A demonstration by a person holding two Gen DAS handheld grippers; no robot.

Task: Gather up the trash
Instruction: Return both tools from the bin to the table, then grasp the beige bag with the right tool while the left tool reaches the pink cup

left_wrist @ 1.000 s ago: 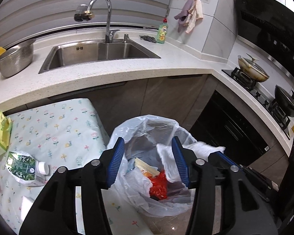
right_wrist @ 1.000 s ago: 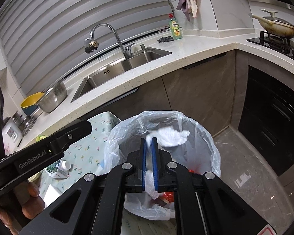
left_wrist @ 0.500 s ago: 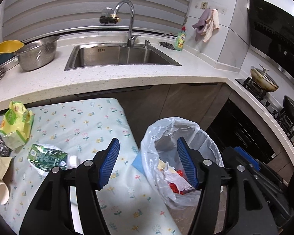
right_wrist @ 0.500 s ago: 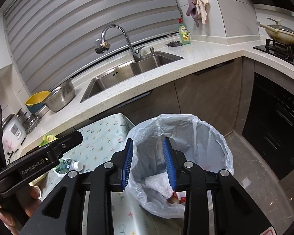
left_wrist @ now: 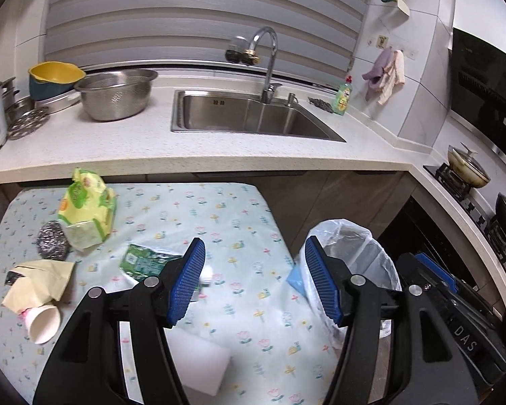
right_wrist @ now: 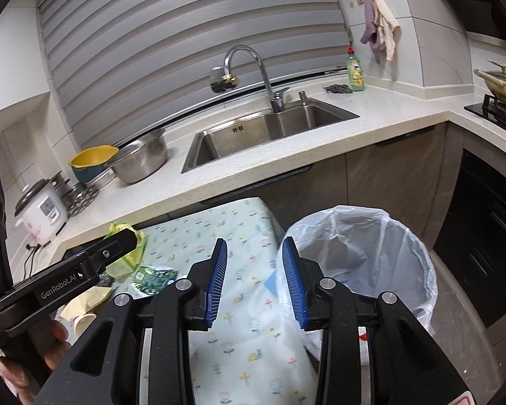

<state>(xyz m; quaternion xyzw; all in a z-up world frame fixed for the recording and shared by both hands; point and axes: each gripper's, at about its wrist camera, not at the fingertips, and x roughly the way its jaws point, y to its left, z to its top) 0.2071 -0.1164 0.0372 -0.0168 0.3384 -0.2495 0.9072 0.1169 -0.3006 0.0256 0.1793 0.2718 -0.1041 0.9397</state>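
Swung from over the bin (right_wrist: 364, 256) back to the desk (left_wrist: 219, 216); right gripper (right_wrist: 254, 281) just opened, empty; left gripper (left_wrist: 254, 281) open, empty. More litter next, likely green packet (left_wrist: 145, 260).

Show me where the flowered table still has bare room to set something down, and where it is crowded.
Bare cloth runs from the green wrapper across to the table edge beside the trash bin. The far-left side is crowded: yellow-green bag, steel scrubber, tan paper, paper cup. A white block fills the near middle.
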